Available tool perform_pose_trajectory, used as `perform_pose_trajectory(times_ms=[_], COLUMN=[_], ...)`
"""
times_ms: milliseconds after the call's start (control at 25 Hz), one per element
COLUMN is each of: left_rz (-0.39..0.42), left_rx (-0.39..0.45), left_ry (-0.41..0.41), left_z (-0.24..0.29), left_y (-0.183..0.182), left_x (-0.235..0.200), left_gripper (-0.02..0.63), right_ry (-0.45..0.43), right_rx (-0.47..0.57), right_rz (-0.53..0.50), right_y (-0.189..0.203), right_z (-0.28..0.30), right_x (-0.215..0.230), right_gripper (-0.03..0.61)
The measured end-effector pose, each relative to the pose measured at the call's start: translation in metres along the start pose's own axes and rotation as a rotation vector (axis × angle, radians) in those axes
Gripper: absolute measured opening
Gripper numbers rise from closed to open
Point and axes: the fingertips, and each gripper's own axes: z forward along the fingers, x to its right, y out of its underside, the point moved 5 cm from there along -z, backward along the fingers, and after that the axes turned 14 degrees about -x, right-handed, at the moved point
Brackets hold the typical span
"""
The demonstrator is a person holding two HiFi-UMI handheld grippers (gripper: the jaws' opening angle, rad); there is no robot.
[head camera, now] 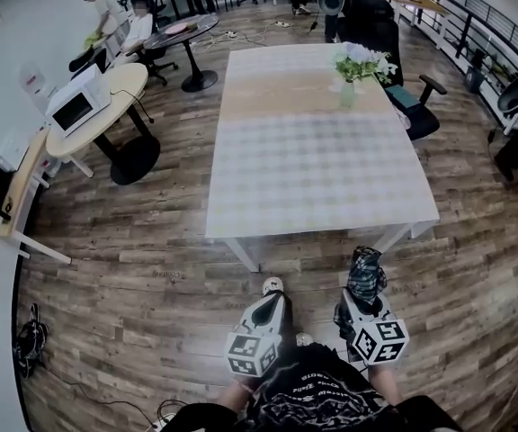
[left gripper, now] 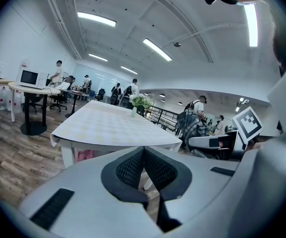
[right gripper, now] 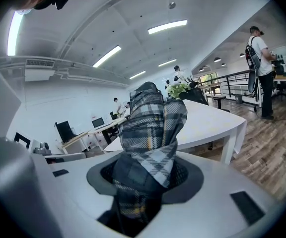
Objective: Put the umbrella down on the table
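Short of the counter's (head camera: 313,178) near edge, above the plank floor (head camera: 151,286), the folded plaid umbrella (right gripper: 150,128) shows only its upper bundle. Its lower end sinks out of sight between the pads of the right hand-held gripper (right gripper: 145,182), and no handle can be made out. That hand-held gripper is clamped on the fabric, and the umbrella juts forward out of it toward the counter's near right corner, clear of the counter. The left hand-held gripper (left gripper: 144,170) hangs just beside it, pads pressed together with nothing between them. A vase of flowers (head camera: 349,84) stands near the counter's far right corner, and an office chair (head camera: 414,106) sits beside the right edge. A round table (head camera: 124,84) bearing a microwave (head camera: 77,106) stands well apart on the left.
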Motion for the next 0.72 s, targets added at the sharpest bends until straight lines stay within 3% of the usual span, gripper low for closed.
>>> perform_pose_trajectory(times_ms=[440,720], left_rz=[0.078,0.072], left_rx=[0.001,-0.011], left_ry=[0.072,0.103], left_z=[0.066,0.114], left_y=[-0.067,-0.116], left_x=[-0.058,-0.12], left_gripper=[0.018,0.018], right_ry=[0.061,0.072], right_rx=[0.014,0.002], right_rz=[0.056,0.056], right_y=[-0.049,-0.1], right_z=[0.065,0.128], right_x=[0.007,-0.001], right_gripper=[0.192,0.192])
